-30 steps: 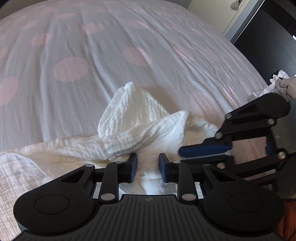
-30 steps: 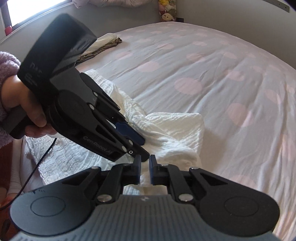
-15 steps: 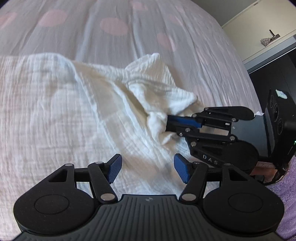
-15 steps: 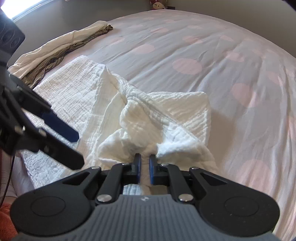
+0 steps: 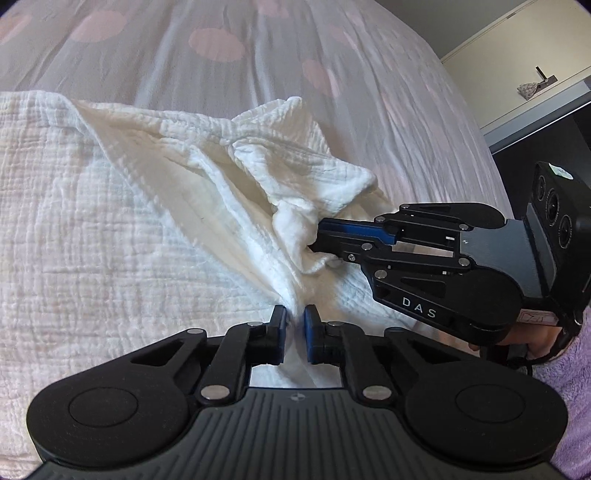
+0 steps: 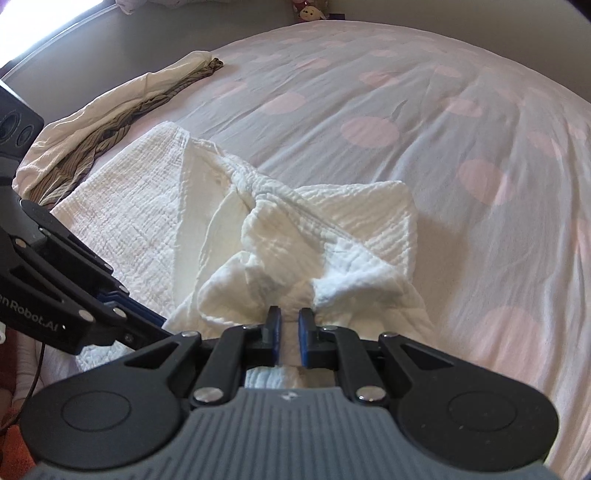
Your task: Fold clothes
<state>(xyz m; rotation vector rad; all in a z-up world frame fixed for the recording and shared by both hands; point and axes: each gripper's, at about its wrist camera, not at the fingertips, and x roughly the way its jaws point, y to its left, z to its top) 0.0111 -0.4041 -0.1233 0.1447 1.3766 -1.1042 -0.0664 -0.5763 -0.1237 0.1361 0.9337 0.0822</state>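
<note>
A white crinkled cloth [image 5: 110,221] lies partly spread and partly bunched on the bed; it also shows in the right wrist view [image 6: 280,236]. My left gripper [image 5: 294,330] is shut on a fold of the cloth at its near edge. My right gripper [image 6: 289,334] is shut on another bunched fold; in the left wrist view it [image 5: 314,240] comes in from the right, pinching the cloth a little beyond my left gripper. In the right wrist view the left gripper [image 6: 162,325] enters from the left.
The bed cover [image 6: 443,129] is pale with pink dots. A beige and striped garment [image 6: 110,110] lies at the bed's far left edge. A cupboard and dark doorway [image 5: 535,92] stand beyond the bed. A soft toy [image 6: 310,13] sits by the far wall.
My left gripper was open above the cloth half a second ago and has closed on a fold. The right gripper has kept its grip and barely moved.
</note>
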